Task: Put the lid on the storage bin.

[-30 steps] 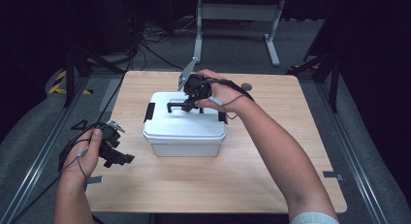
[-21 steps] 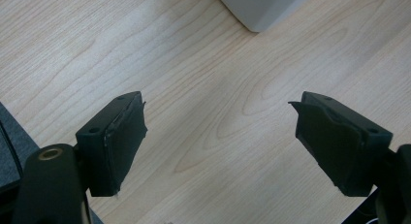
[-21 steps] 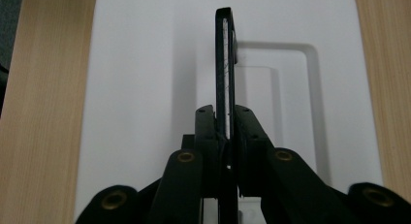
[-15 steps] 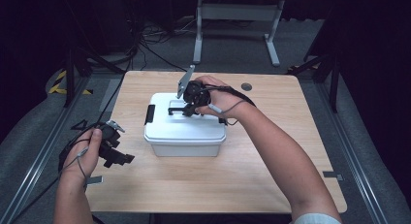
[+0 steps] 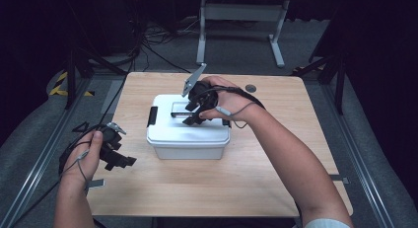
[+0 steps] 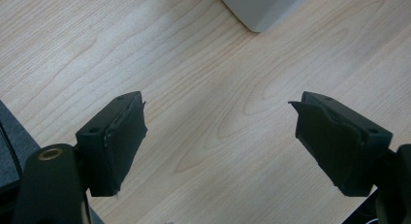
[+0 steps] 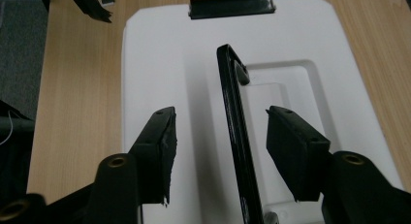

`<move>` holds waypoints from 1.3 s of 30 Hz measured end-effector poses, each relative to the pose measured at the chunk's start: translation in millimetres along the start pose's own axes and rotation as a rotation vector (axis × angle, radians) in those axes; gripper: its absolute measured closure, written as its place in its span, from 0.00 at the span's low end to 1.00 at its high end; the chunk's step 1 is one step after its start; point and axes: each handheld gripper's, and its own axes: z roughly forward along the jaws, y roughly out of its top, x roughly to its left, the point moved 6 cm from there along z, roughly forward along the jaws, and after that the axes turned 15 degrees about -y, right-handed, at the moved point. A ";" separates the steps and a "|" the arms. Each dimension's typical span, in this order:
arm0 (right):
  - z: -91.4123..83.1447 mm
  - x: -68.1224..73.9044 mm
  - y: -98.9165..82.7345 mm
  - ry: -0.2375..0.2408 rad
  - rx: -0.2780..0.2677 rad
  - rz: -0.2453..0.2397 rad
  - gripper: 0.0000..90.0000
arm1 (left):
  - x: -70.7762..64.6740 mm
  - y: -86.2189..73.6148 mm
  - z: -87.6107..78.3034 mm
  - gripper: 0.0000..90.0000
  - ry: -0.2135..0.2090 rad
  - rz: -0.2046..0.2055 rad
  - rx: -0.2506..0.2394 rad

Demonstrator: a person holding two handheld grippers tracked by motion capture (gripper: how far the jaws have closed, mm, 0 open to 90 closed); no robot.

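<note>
A white lidded box (image 5: 187, 136) stands mid-table, with a black latch (image 5: 152, 116) on its left end. Its black carry handle (image 7: 236, 136) stands raised on the lid (image 7: 160, 64). My right gripper (image 7: 220, 122) hangs open right over the lid, and the handle runs between its two jaws without either pad touching it. In the high view that gripper (image 5: 194, 108) sits over the lid's far half. My left gripper (image 5: 118, 156) is held near the table's left edge, open and empty (image 6: 218, 107) above bare wood, with the box corner (image 6: 261, 8) just ahead.
The wooden table (image 5: 207, 188) has free room in front of and to the right of the box. A small dark disc (image 5: 251, 88) lies at the far right. A metal stand (image 5: 236, 20) and cables are on the floor beyond the table.
My right gripper has come down slightly toward the lid, closer around the raised handle. The left gripper has stayed where it was.
</note>
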 end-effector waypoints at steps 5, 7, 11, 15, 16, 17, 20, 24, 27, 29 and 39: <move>-20.5 -6.8 -1.5 -0.032 -0.037 0.041 0.48 | 0.3 -2.5 -1.5 0.21 0.001 0.001 -0.004; -29.1 -11.5 -5.3 -0.056 -0.040 0.052 0.48 | 0.7 -4.6 -2.4 0.21 0.004 -0.007 -0.007; -43.9 -20.2 -16.6 -0.104 -0.030 0.090 0.47 | 0.4 -6.2 -2.9 0.21 0.006 -0.012 -0.011; -57.0 -29.2 -30.9 -0.144 -0.033 0.129 0.46 | 0.5 -7.1 -3.6 0.21 0.010 -0.005 -0.010; -60.1 -30.9 -34.9 -0.153 -0.033 0.138 0.46 | 0.1 -6.7 -4.0 0.21 0.015 -0.013 -0.014; -63.2 -32.2 -39.1 -0.162 -0.035 0.146 0.46 | 0.2 -6.1 -4.5 0.21 0.017 -0.010 -0.017; -70.1 -34.5 -48.2 -0.173 -0.036 0.156 0.45 | 0.5 -4.5 -5.2 0.21 0.020 -0.004 -0.025; -87.8 -40.6 -71.9 -0.210 -0.032 0.197 0.44 | 2.4 -2.6 -4.9 0.21 0.035 -0.016 -0.027; -93.9 -43.7 -82.5 -0.224 -0.024 0.208 0.43 | 3.9 -1.4 -4.3 0.21 0.040 -0.017 -0.026; -101.7 -48.3 -98.8 -0.244 0.000 0.220 0.43 | 4.1 -0.3 -4.2 0.21 0.040 -0.019 -0.029; -125.1 -56.8 -135.1 -0.289 0.013 0.282 0.42 | 4.7 4.7 -2.2 0.21 0.047 -0.012 -0.022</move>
